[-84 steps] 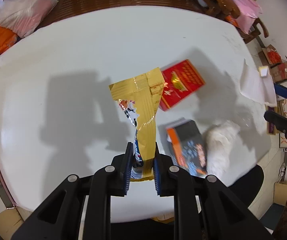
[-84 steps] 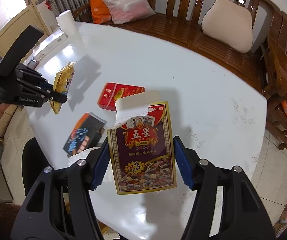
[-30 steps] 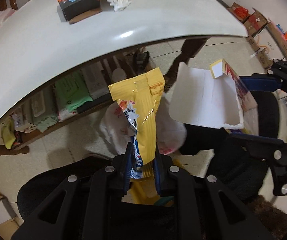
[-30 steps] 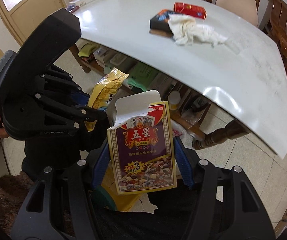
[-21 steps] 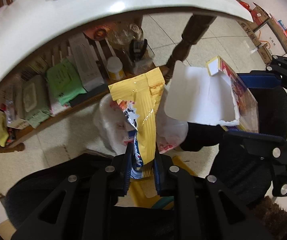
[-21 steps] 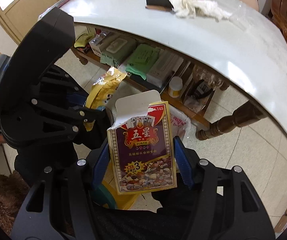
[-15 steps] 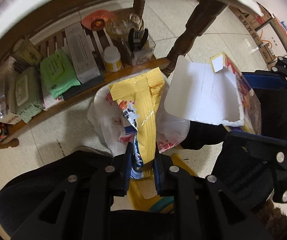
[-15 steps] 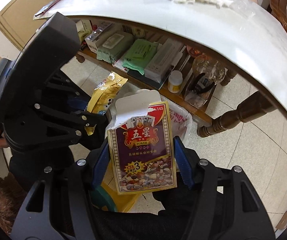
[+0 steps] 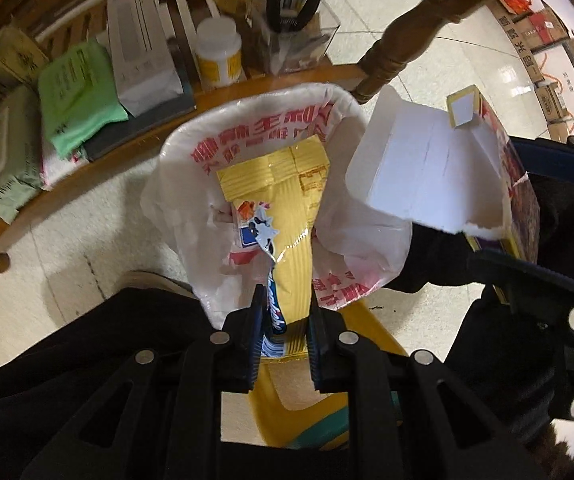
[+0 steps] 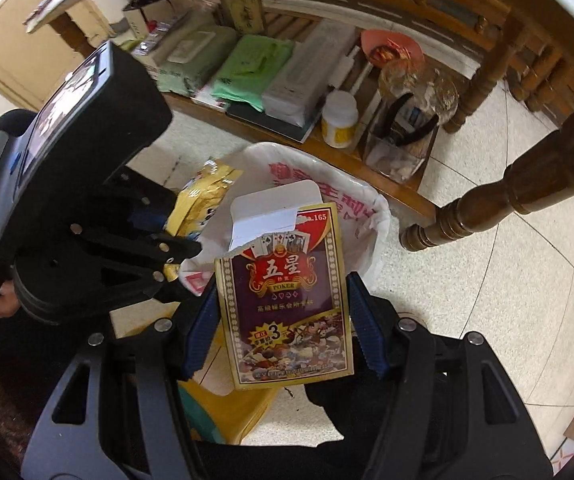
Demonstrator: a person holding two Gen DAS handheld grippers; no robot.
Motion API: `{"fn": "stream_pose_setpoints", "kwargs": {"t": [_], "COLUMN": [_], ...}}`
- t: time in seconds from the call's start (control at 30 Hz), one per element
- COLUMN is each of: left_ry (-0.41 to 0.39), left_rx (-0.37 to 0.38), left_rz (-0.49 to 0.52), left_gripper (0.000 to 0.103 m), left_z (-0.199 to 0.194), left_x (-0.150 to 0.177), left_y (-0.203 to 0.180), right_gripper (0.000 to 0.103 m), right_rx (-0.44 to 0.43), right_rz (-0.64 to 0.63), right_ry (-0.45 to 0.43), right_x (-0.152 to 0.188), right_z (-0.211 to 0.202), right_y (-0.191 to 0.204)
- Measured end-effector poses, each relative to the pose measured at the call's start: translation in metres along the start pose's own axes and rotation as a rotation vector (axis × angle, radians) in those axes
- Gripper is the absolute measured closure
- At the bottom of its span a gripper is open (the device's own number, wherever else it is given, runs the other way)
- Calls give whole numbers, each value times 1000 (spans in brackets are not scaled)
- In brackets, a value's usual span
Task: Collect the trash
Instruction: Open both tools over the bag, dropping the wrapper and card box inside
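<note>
Both grippers have dropped over the bin bag [image 9: 271, 120], left gripper [image 9: 283, 312] clamping wrapper [image 9: 287, 200], right gripper [image 10: 283, 320] clamping card box [image 10: 291, 304].

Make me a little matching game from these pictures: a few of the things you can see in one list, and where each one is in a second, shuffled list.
Things:
1. yellow snack wrapper
2. playing-card box
3. white bottle with yellow label
4. white plastic bag

Places:
A. on the wooden shelf under the table
B. lining the trash bin, mouth open
C. clamped in the left gripper, over the bag
D. clamped in the right gripper, flap open

Pairs: 1-C, 2-D, 3-A, 4-B
</note>
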State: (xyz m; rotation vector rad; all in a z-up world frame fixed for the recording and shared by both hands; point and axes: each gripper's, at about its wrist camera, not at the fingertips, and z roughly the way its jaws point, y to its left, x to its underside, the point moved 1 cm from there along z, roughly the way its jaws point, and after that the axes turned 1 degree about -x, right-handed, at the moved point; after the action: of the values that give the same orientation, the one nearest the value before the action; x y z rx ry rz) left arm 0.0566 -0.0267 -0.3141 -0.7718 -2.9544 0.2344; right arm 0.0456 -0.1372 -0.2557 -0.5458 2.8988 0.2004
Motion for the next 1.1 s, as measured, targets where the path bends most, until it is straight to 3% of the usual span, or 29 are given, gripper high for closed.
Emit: {"fn": "stream_pose_setpoints", "kwargs": {"t": [0.57, 1.1], "left_ry": [147, 219], "left_rx": [85, 54], "left_rz": [-129, -157], "left_gripper": [84, 84], "left_z": [73, 118], "left_x": [-37, -43], "left_y": [24, 37], "right_gripper": [43, 43], "right_rx": [-24, -39], "right_rz": [76, 107], "right_ry": [124, 225], "right_x": [-27, -33], "right_z": [98, 152], "right_y": [-36, -54]}}
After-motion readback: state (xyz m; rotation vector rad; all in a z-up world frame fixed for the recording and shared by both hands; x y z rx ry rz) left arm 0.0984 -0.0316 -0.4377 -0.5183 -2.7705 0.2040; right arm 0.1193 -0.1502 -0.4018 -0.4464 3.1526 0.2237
